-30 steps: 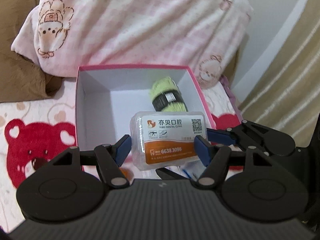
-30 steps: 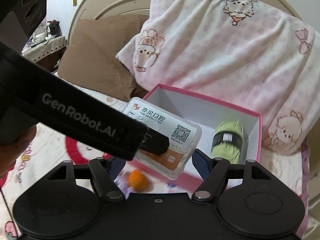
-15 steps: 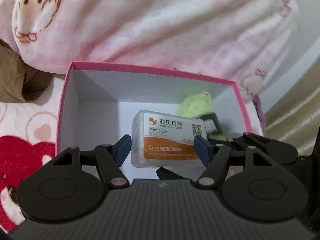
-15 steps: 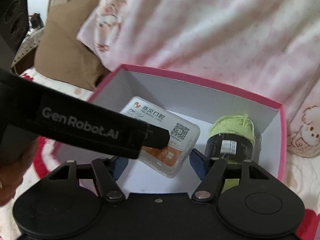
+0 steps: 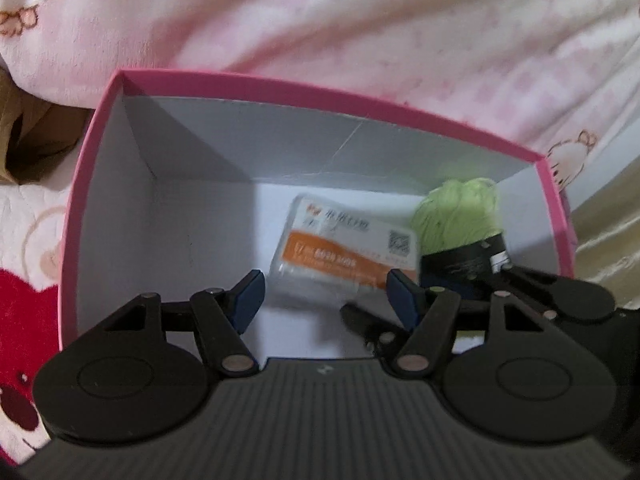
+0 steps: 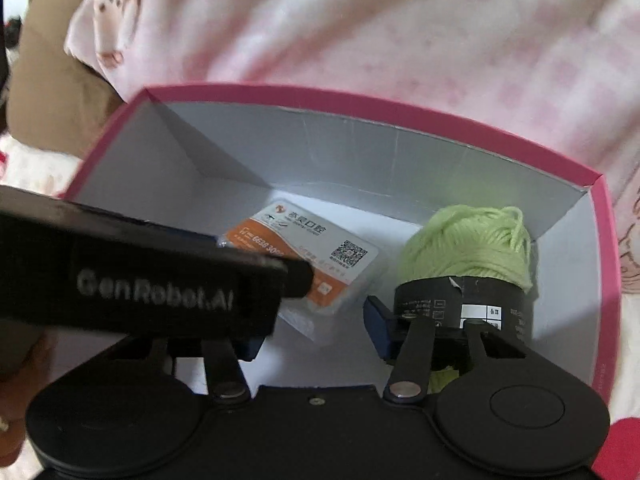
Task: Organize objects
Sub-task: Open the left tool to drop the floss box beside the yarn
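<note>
A clear plastic case with an orange and white label (image 5: pixel 344 244) lies on the floor of the pink box (image 5: pixel 320 84), free of any finger; it also shows in the right wrist view (image 6: pixel 320 256). A green yarn ball with a black band (image 5: pixel 460 228) stands beside it at the box's right (image 6: pixel 468 268). My left gripper (image 5: pixel 324 292) is open just above the case. My right gripper (image 6: pixel 316 328) is open and empty inside the box (image 6: pixel 360 98), partly hidden by the left gripper's body (image 6: pixel 152 280).
A pink checked blanket with bear prints (image 5: pixel 360 32) lies right behind the box. A brown cushion (image 6: pixel 52 92) sits at the back left. A white bedsheet with red bears (image 5: pixel 24 280) is left of the box. A beige curtain (image 5: pixel 608 208) hangs at right.
My left gripper has opened and let go of the plastic case, which dropped onto the box floor beside the yarn. Both grippers moved forward and down into the box.
</note>
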Demonstrator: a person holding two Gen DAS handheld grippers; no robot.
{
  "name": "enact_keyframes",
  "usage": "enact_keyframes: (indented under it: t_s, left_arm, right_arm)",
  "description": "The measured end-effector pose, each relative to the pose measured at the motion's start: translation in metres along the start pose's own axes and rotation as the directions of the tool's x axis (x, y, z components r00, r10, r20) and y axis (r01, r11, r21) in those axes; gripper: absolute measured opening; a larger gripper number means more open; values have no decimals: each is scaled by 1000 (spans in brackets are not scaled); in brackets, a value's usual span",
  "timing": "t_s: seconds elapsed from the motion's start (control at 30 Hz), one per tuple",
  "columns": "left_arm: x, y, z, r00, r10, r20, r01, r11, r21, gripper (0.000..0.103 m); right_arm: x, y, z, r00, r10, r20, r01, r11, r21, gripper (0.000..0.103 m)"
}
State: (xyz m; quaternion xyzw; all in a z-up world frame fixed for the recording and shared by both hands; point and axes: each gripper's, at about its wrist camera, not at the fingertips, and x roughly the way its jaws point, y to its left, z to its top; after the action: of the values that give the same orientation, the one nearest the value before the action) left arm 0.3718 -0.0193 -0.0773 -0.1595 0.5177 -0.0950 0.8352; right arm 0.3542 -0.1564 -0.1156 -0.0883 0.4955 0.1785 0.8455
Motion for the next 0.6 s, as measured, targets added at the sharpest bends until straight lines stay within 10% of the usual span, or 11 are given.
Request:
enact_keyframes:
  t_s: [0.27,0.6]
  left_arm:
    - [10,-2,0,999,-41,-7,40,995,-97,46]
    - [34,-32,-10,994,-110,-27,107,989,-101,41]
  right_arm:
    - [-8,5,-9,990,-131,44,131,991,1,47]
    - [-48,1,-40,997,-5,74,10,998,-57,48]
